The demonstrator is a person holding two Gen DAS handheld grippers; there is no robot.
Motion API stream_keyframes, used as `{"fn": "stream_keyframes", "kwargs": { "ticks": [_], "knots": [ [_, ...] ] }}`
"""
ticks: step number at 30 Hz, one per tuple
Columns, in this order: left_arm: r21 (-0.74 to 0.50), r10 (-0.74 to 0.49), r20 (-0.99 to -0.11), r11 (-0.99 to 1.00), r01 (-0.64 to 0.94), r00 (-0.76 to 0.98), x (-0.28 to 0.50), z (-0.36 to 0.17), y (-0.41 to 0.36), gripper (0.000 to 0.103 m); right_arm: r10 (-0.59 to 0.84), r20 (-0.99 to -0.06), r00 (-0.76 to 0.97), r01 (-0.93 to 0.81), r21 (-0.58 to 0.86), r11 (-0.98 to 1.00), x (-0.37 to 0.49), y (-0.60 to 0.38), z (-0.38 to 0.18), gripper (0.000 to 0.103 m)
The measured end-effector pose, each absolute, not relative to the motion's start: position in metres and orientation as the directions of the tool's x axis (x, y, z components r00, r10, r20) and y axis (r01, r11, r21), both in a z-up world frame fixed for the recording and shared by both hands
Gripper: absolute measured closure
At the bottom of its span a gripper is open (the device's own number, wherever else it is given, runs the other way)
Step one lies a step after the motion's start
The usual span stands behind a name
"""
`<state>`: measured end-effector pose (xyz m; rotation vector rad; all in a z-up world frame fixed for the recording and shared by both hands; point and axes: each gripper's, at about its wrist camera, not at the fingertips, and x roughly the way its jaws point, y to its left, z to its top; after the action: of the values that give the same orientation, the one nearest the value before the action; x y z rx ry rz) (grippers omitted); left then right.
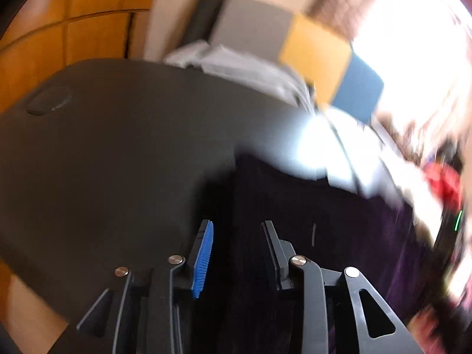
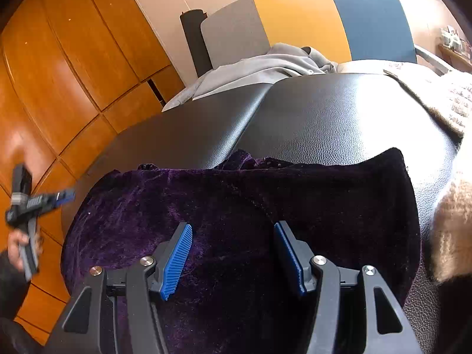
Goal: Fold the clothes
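Black padded table (image 2: 324, 112); purple velvet garment (image 2: 236, 206) under parted R gripper (image 2: 233, 258) fingers

Dark purple velvet garment (image 2: 236, 206) on black leather-grained table (image 2: 324, 118); grey garment (image 2: 265, 65) behind.

- No text, label, brand or number can be read in either view.
- The left tongs (image 2: 41, 202) bear a small pale marking on the body, too blurred to read.

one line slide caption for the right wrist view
Open right hand-held gripper over a dark purple velvet garment on a black padded table.
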<state>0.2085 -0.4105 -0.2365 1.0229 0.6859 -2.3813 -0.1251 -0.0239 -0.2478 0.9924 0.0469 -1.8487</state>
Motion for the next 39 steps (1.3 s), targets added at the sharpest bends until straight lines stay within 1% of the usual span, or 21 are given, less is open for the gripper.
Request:
{"fn": "stream_keyframes", "kwargs": {
  "ticks": [3, 5, 7, 9, 12, 14, 15, 16, 18, 20, 21, 24, 25, 28, 31, 32, 34, 37, 39],
  "knots": [
    [-0.221, -0.265, -0.748, -0.766, 0.604, -0.609, 0.225, -0.259, -0.39, 0.067, -0.744, -0.647, -0.17, 0.778, 0.375, -0.504, -0.125, -0.024, -0.248, 0.044],
    [-0.239, -0.268, -0.747, -0.745, 0.622, -0.608, 0.226, -0.26, -0.395, 0.066, -0.742, -0.648, -0.171, 0.78, 0.371, -0.504, -0.124, -0.025, -0.248, 0.044],
    [-0.197, -0.286, -0.749, -0.766, 0.612, -0.598, 0.219, -0.261, -0.399, 0.066, -0.74, -0.651, -0.169, 0.779, 0.372, -0.505, -0.126, -0.026, -0.249, 0.043],
    [-0.207, -0.282, -0.749, -0.76, 0.616, -0.6, 0.212, -0.26, -0.407, 0.063, -0.739, -0.653, -0.167, 0.777, 0.374, -0.507, -0.127, -0.027, -0.249, 0.043],
    [-0.189, -0.296, -0.768, -0.742, 0.643, -0.567, 0.2, -0.253, -0.412, 0.06, -0.732, -0.659, -0.174, 0.775, 0.367, -0.515, -0.127, -0.029, -0.248, 0.043],
    [-0.165, -0.315, -0.787, -0.721, 0.673, -0.53, 0.194, -0.244, -0.41, 0.06, -0.73, -0.662, -0.169, 0.766, 0.378, -0.52, -0.128, -0.028, -0.246, 0.044],
    [-0.167, -0.328, -0.769, -0.725, 0.668, -0.548, 0.198, -0.234, -0.403, 0.061, -0.731, -0.662, -0.166, 0.76, 0.387, -0.523, -0.128, -0.025, -0.244, 0.044],
    [-0.168, -0.341, -0.75, -0.73, 0.662, -0.567, 0.201, -0.225, -0.397, 0.059, -0.733, -0.659, -0.169, 0.753, 0.393, -0.527, -0.124, -0.017, -0.238, 0.044],
    [-0.187, -0.324, -0.713, -0.767, 0.614, -0.622, 0.211, -0.21, -0.377, 0.04, -0.736, -0.654, -0.175, 0.741, 0.405, -0.536, -0.117, -0.001, -0.226, 0.042],
    [-0.189, -0.302, -0.682, -0.807, 0.56, -0.666, 0.221, -0.202, -0.353, 0.037, -0.739, -0.649, -0.182, 0.731, 0.414, -0.543, -0.108, 0.016, -0.215, 0.042],
    [-0.188, -0.286, -0.681, -0.821, 0.539, -0.674, 0.224, -0.202, -0.343, 0.037, -0.739, -0.647, -0.187, 0.74, 0.402, -0.539, -0.098, 0.031, -0.211, 0.042],
    [-0.176, -0.26, -0.704, -0.838, 0.517, -0.661, 0.227, -0.211, -0.326, 0.036, -0.739, -0.643, -0.2, 0.765, 0.368, -0.528, -0.068, 0.074, -0.199, 0.041],
    [-0.175, -0.254, -0.717, -0.836, 0.52, -0.649, 0.229, -0.216, -0.322, 0.036, -0.729, -0.656, -0.196, 0.773, 0.354, -0.526, -0.06, 0.081, -0.201, 0.041],
    [-0.158, -0.242, -0.764, -0.829, 0.537, -0.598, 0.221, -0.232, -0.322, 0.034, -0.679, -0.709, -0.193, 0.788, 0.3, -0.538, -0.036, 0.097, -0.212, 0.041],
    [-0.104, -0.263, -0.783, -0.838, 0.535, -0.564, 0.213, -0.247, -0.321, 0.032, -0.654, -0.733, -0.186, 0.778, 0.297, -0.554, -0.027, 0.103, -0.227, 0.041],
    [-0.107, -0.258, -0.786, -0.838, 0.535, -0.561, 0.213, -0.247, -0.321, 0.031, -0.642, -0.741, -0.198, 0.778, 0.28, -0.563, -0.027, 0.104, -0.232, 0.041],
    [-0.122, -0.245, -0.791, -0.835, 0.536, -0.56, 0.214, -0.246, -0.323, 0.031, -0.622, -0.752, -0.218, 0.776, 0.253, -0.577, -0.028, 0.106, -0.241, 0.047],
    [-0.145, -0.226, -0.791, -0.834, 0.533, -0.568, 0.209, -0.246, -0.327, 0.031, -0.649, -0.731, -0.21, 0.758, 0.298, -0.58, -0.035, 0.117, -0.244, 0.058],
    [-0.146, -0.23, -0.79, -0.83, 0.539, -0.568, 0.209, -0.242, -0.328, 0.032, -0.646, -0.737, -0.202, 0.751, 0.307, -0.585, -0.039, 0.117, -0.243, 0.058]
  ]
}}
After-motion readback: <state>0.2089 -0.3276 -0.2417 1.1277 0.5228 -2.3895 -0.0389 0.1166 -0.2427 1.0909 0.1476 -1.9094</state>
